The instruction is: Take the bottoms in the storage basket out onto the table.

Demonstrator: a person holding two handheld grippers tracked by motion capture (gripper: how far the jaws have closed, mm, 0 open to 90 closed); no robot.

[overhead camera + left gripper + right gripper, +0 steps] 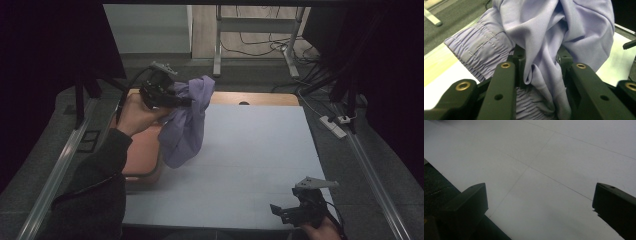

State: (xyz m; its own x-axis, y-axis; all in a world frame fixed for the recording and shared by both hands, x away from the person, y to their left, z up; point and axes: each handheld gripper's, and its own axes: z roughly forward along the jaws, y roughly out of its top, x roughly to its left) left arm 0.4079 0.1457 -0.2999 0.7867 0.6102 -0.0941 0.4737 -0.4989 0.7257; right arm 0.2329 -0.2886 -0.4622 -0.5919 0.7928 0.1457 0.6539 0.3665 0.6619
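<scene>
A lilac garment with a gathered elastic band hangs in the air over the table's left side, above the edge of an orange bin. My left gripper is shut on a bunch of its fabric, held up by the person's left hand. In the left gripper view the cloth is pinched between the two black jaws and drapes down over them. My right gripper rests low at the table's near right edge, open, with nothing between its jaws; the right gripper view shows bare white table between them.
A white sheet covers the table, with a wooden strip along its far edge. Metal rails run along both sides. A power strip and cables lie on the floor at the right, table legs behind.
</scene>
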